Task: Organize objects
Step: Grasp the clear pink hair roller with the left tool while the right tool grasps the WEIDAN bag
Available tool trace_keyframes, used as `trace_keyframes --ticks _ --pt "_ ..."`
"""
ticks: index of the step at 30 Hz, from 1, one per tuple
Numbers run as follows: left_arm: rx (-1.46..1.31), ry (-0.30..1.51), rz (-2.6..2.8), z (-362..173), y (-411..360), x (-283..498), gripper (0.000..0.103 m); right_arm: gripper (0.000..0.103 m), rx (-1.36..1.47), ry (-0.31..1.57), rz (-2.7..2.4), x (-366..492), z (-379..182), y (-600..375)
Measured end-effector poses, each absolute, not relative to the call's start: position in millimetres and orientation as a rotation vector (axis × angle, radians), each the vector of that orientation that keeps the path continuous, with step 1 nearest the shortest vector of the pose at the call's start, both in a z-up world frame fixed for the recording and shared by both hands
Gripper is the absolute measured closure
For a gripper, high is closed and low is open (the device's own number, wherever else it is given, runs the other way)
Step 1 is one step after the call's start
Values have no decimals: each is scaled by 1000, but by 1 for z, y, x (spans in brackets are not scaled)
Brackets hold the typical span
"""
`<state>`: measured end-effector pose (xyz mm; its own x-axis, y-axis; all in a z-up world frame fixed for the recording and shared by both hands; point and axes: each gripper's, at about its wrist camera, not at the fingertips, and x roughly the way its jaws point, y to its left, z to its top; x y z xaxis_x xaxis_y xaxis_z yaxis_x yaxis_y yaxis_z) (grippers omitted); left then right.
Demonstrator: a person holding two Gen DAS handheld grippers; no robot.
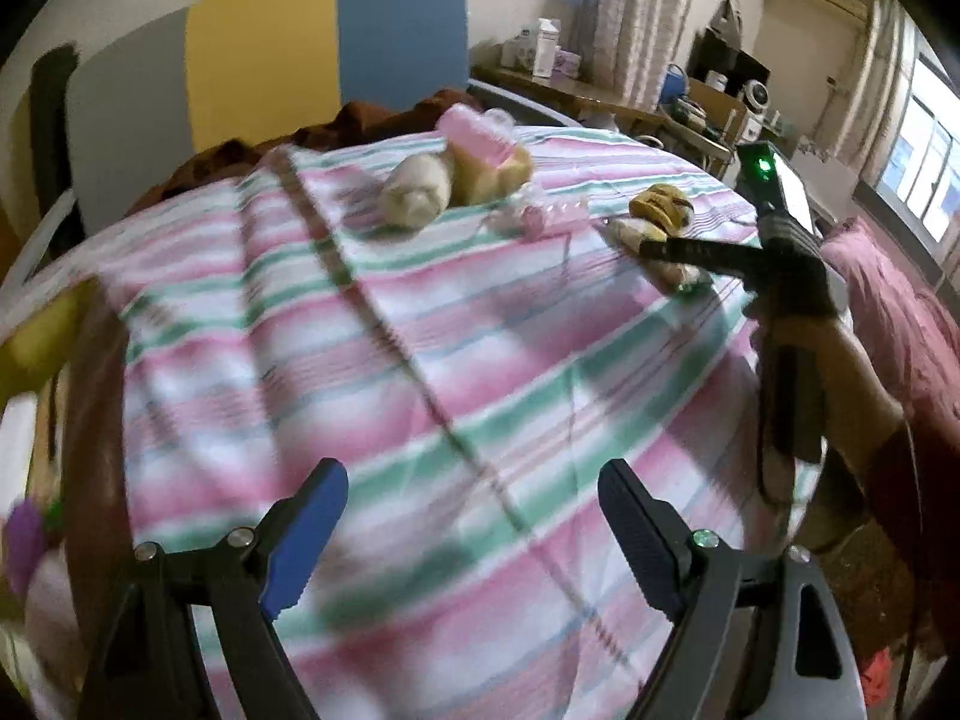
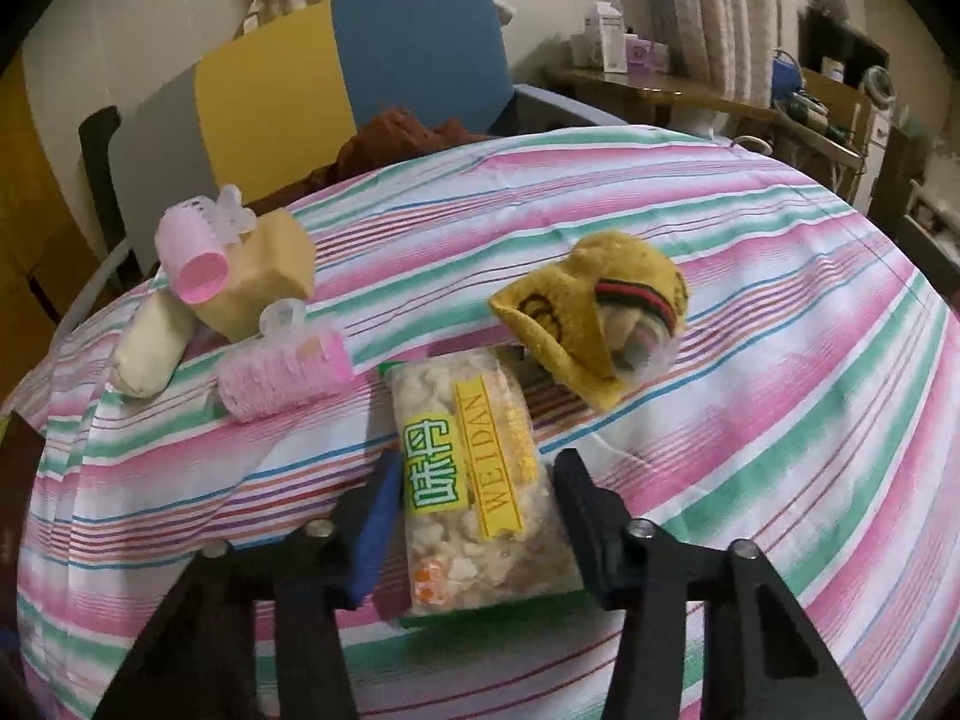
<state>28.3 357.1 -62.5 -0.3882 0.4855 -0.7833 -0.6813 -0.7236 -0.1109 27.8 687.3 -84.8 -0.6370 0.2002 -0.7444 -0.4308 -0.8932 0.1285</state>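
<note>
gripping: the right gripper (image 2: 474, 516) brackets the near half of the snack packet (image 2: 474, 474), a clear bag with a yellow-green label lying flat on the striped bedsheet (image 2: 780, 420); its fingers sit narrow, one close on each long edge, but whether the pads already press the bag cannot be told.
doing it well: i judge the step to be picking up this packet. squeeze across the width only until the film holds, since the contents look crumbly and the bag slippery; lift straight up so the sheet does not drag along.
watch for: the yellow sock (image 2: 600, 324) lies just beyond the packet's far right corner and a pink hair roller (image 2: 282, 372) just to its far left; a sideways sweep could catch either.
right hand pose: angled down and forward over the bed, packet running lengthwise between the fingers.
left gripper: the left gripper (image 1: 474, 534) hovers above bare sheet, tilted down, fingers wide with nothing between them.
other clutter: a second roller (image 2: 195, 252) rests on a tan block near the headboard.
</note>
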Motion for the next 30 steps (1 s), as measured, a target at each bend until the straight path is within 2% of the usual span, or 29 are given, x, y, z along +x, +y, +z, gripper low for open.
trace_keyframes --ticks 8,13,17,25,27,29,30 --pt "-989 433 2080 -58 444 -11 16 54 -1000 386 2451 45 -83 675" --pt "-980 445 2062 -62 498 -53 16 54 -943 493 2446 55 -86 685" --pt "-952 499 2076 -68 536 -83 16 54 -928 501 2451 54 -88 685" --pt "-870 616 2041 -90 572 -102 16 54 -920 484 2450 52 -89 685" --pt "-858 579 2030 -93 572 -103 25 54 -920 476 2448 51 -90 684" --pt "-864 572 2018 -96 573 -103 40 54 -918 471 2446 50 -90 684" --pt "-868 581 2017 -97 575 -103 40 54 -918 470 2446 50 -90 684"
